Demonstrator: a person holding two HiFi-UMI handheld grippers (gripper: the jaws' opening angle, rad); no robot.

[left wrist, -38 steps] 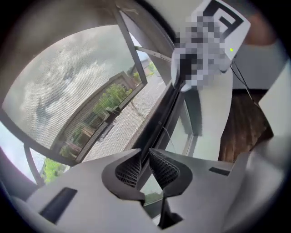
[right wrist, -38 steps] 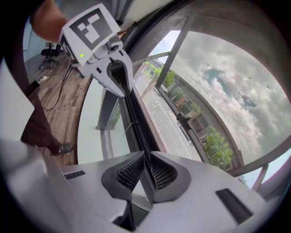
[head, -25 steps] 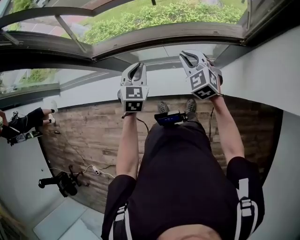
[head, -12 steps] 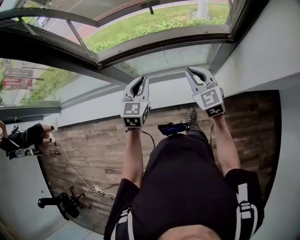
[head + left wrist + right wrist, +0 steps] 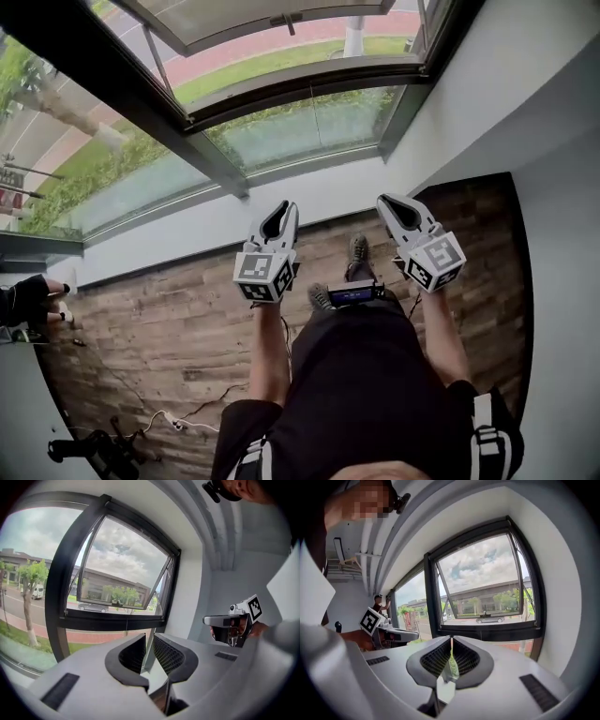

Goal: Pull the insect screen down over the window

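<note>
window [image 5: 281,103]: dark frame set in the white wall [image 5: 216,220], close to the room's right corner. It sits ahead of both grippers (top of the head view).
sash [image 5: 124,569]: upper pane, tipped outward at the bottom. There is a fixed lower pane [image 5: 309,127] under the cross rail.
insect screen: can't make it out in any view.
outside: grass, a road, a parked car and low buildings under a cloudy sky.
left gripper [image 5: 285,208]: in the air over the wood-plank floor [image 5: 169,319], pointed at the window wall and touching nothing.
left jaws: all but together, with only a thin slit between the ribbed pads [image 5: 133,653]. The slit is empty (the window frame shows through it).
right gripper [image 5: 385,202]: level with the left one and well apart from it. It is aimed the same way and is clear of wall and frame.
right jaws: just been closing. The tips now meet, and nothing is between them.
marker cubes: one at the back of each gripper, the left cube [image 5: 262,277] and the right cube [image 5: 436,261], both facing the head camera.
cross-check: each gripper view picks up the other gripper off to the side, held out in a hand.
operator: dark shirt, bare forearms stretched forward. A small dark device [image 5: 354,294] with a lit screen sits at the front of the body, and shoes [image 5: 359,248] show beyond it on the floor.
floor clutter: a thin cable [image 5: 178,417] and a dark stand [image 5: 94,452] at lower left, well away from the window.
second person [image 5: 380,604]: far end of the wall, arm raised at another window.
</note>
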